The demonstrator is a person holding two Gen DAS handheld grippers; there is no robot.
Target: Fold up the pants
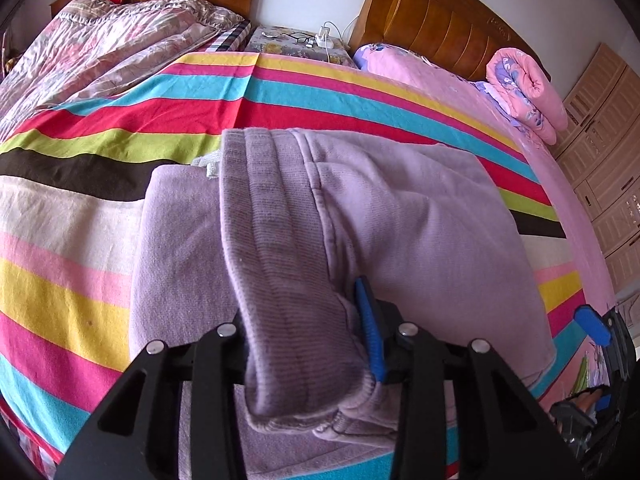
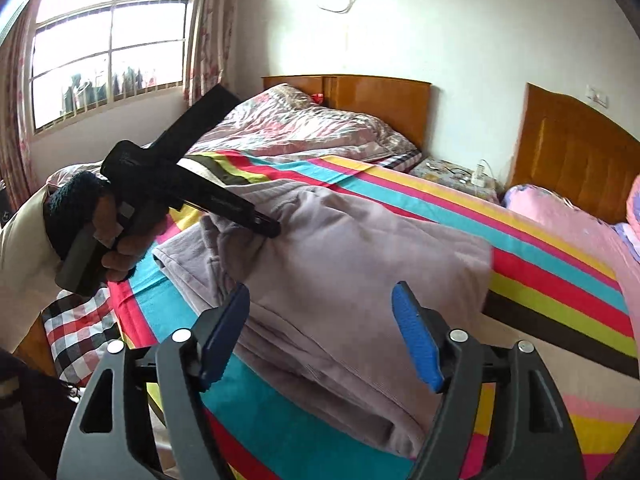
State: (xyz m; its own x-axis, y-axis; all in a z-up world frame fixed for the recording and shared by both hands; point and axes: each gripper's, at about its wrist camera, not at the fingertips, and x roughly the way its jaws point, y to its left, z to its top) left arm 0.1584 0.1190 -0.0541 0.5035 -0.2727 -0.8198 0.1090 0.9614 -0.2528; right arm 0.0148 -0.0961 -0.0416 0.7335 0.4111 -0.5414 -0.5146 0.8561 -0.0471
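Observation:
Lilac sweatpants lie partly folded on a striped bedsheet. My left gripper is shut on the ribbed waistband of the pants; one blue pad shows, the other is hidden by cloth. In the right wrist view the left gripper pinches the pants at their far left corner and lifts it slightly. My right gripper is open and empty, just above the near edge of the pants. It also shows at the right edge of the left wrist view.
A crumpled floral quilt lies at the back left. A nightstand with cables stands between two wooden headboards. A rolled pink quilt lies on the pink bed at right. Wardrobe doors stand at far right. A window is at left.

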